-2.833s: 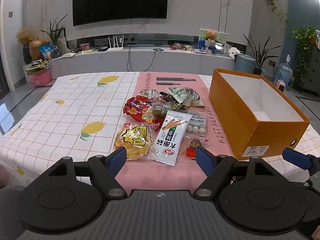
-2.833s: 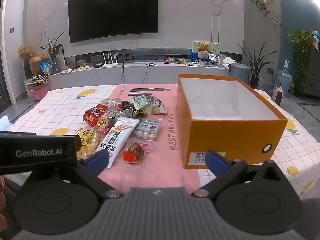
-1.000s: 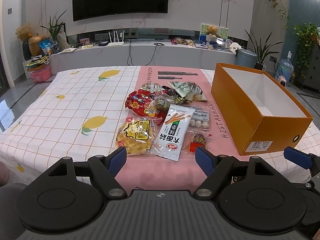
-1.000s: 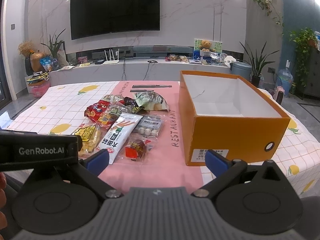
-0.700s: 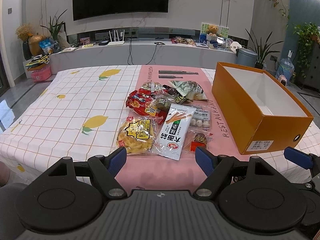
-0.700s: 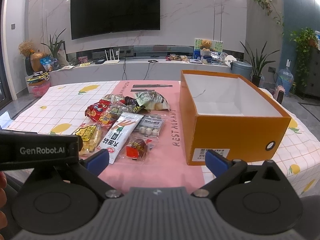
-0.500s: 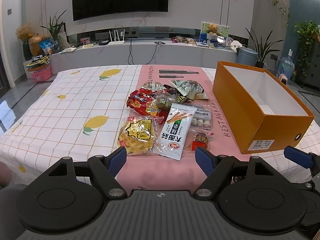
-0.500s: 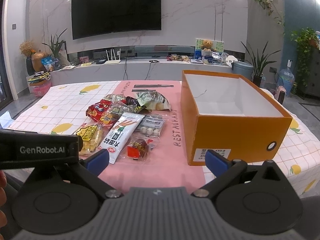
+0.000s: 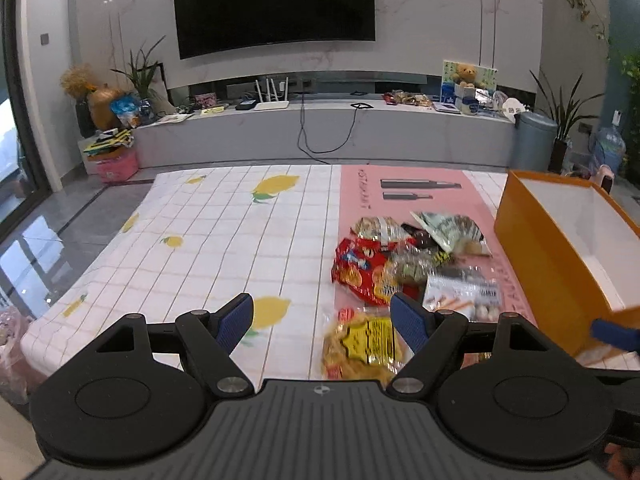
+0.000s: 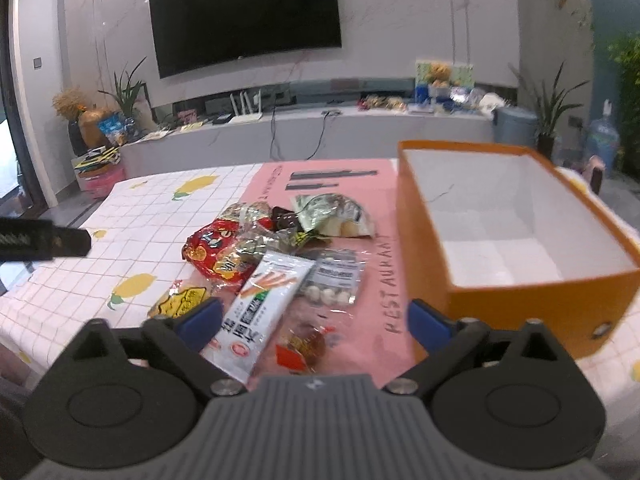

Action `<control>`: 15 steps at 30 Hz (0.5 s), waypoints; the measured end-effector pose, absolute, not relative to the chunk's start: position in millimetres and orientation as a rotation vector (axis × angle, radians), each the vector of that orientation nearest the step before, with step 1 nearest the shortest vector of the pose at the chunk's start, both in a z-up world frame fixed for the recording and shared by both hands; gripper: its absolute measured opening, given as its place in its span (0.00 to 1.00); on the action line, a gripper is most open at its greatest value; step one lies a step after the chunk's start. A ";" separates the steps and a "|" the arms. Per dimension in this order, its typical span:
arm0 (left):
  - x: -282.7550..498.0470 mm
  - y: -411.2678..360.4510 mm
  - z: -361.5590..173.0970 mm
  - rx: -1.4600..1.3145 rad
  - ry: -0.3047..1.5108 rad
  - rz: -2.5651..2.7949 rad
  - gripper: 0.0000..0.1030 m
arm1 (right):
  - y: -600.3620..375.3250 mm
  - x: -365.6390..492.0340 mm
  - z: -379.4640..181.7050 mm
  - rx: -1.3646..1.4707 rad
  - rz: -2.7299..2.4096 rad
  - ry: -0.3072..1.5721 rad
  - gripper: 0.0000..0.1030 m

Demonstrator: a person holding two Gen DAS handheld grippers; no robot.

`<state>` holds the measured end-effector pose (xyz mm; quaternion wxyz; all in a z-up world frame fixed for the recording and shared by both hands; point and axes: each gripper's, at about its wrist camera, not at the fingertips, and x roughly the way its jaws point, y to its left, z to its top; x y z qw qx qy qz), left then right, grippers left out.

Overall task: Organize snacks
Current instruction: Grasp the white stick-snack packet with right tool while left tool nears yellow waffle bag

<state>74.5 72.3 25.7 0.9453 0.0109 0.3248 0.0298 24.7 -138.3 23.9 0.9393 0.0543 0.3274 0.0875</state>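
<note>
Our left hand-held gripper [image 9: 322, 318] hangs over the near edge of the table [image 9: 224, 240] with its blue pads spread wide and nothing between them. Just past its right pad, at about 1 o'clock, lies the yellow crisp packet [image 9: 362, 346]. Our right hand-held gripper [image 10: 314, 318] is spread just as wide and also holds nothing; between its pads we see the long white snack stick packet [image 10: 264, 302] and a small red-and-brown sweet wrapper [image 10: 306, 346], but neither pad touches them.

The snacks sit in a loose heap on the pink mat [image 10: 384, 280]. At 11 o'clock from the right hand-held gripper is the red crisp bag [image 10: 218, 254], at 12 o'clock a clear packet of small white balls [image 10: 334, 280], and beyond it a green-and-white bag [image 10: 334, 214]. The orange box [image 10: 516, 304] stands open at 2 o'clock, just beside the heap, its white inside showing. The right view is blurred, so small print is unreadable.
</note>
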 end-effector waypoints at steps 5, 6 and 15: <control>107.4 75.3 13.9 -0.009 0.740 0.017 0.89 | -129.4 62.2 -0.9 0.190 0.227 0.743 0.72; 114.4 73.6 9.4 -0.014 0.763 -0.001 0.89 | -128.7 69.6 -6.6 0.208 0.236 0.762 0.71; 131.8 58.1 -37.4 0.044 0.816 -0.079 0.89 | -127.5 111.8 -40.3 0.157 0.287 0.864 0.68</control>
